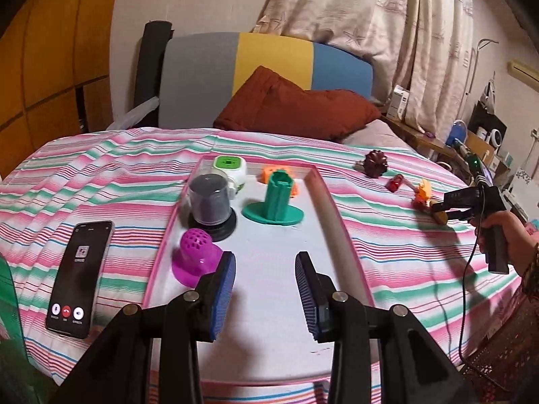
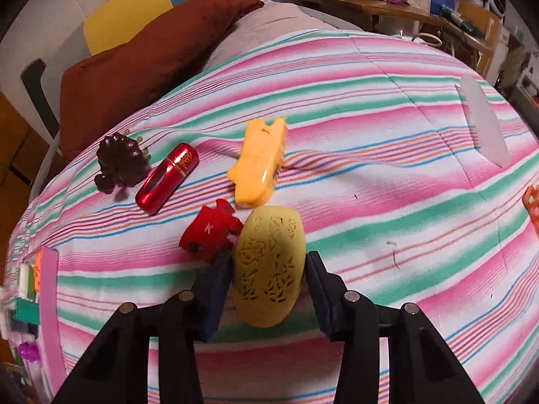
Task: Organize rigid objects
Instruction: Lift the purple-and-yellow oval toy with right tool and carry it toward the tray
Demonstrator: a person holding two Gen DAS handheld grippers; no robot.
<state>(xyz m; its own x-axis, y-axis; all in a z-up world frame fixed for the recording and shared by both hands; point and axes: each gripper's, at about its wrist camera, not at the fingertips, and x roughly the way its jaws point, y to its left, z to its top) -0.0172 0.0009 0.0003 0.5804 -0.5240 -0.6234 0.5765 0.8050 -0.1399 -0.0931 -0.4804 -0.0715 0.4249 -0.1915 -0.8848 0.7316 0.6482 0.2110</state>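
My left gripper (image 1: pixel 265 264) hovers open over the bare near end of a white pink-rimmed tray (image 1: pixel 331 208), with nothing between its blue pads. In the tray stand a purple perforated piece (image 1: pixel 195 256), a clear cylinder on a black base (image 1: pixel 209 202), a green flanged post (image 1: pixel 276 202), a white-green cube (image 1: pixel 230 168) and an orange piece (image 1: pixel 269 173). My right gripper (image 2: pixel 269 259) is shut on a yellow carved oval (image 2: pixel 269 269) on the bedspread. Beside it lie a red piece (image 2: pixel 209 232), an orange-yellow block (image 2: pixel 259 161), a red capsule (image 2: pixel 166 178) and a dark maroon ornament (image 2: pixel 119 161).
A phone (image 1: pixel 79 276) with a call screen lies left of the tray on the striped bedspread (image 1: pixel 101 185). A rust pillow (image 1: pixel 293 107) sits at the headboard. A cluttered side table (image 1: pixel 471 148) stands at the right. A person's hand (image 1: pixel 508 232) holds the right gripper, whose cable trails down.
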